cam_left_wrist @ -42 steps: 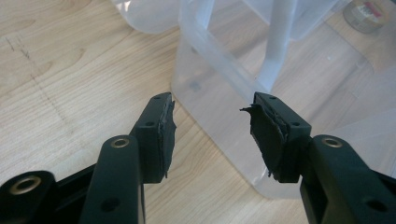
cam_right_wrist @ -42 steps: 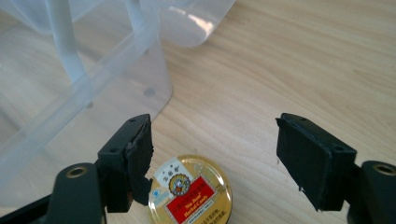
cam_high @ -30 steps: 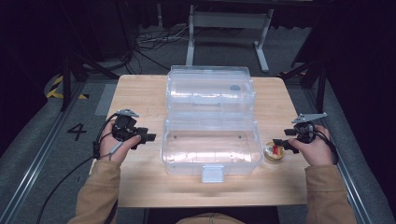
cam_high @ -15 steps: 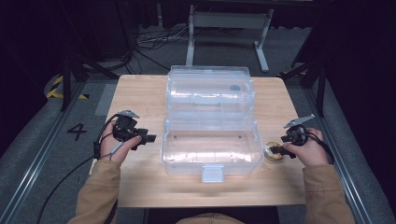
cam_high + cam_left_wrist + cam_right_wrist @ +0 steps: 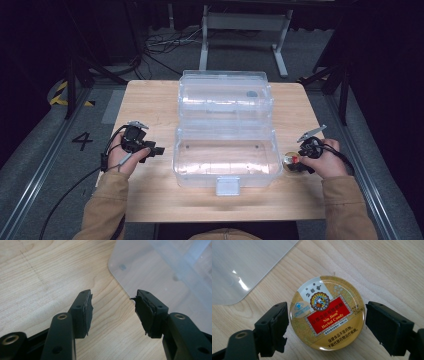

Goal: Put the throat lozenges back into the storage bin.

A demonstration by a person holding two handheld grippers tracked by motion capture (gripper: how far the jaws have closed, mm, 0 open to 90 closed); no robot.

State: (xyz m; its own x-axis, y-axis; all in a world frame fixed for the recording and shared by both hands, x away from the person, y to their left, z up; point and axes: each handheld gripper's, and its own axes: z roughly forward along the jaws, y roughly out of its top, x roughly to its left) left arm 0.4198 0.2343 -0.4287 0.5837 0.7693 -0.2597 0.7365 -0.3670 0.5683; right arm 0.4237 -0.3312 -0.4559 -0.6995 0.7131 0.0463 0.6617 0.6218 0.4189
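Observation:
A round gold tin (image 5: 327, 312) with a red "Nin Jiom Herbal Candy" label lies flat on the wooden table (image 5: 150, 100), just right of the clear plastic box (image 5: 225, 165). My right gripper (image 5: 327, 316) straddles the tin (image 5: 291, 161). Its jaws have just been opening and now stand at the tin's two sides without squeezing it. In the high view the right gripper (image 5: 301, 160) is low over the table. My left gripper (image 5: 113, 305) is open and empty over bare wood by the box's left corner (image 5: 162, 265). In the high view the left gripper (image 5: 157, 150) points at the box.
The box's lid (image 5: 225, 95) is folded back toward the far side, and its latch tab (image 5: 227, 186) faces me. A box corner (image 5: 242, 265) lies close to the tin. Bare wood surrounds both hands; the right table edge (image 5: 320, 150) is near my right hand.
My right hand has come down and slightly nearer the box with the tin, which now lies flat on the table. The left hand has stayed put.

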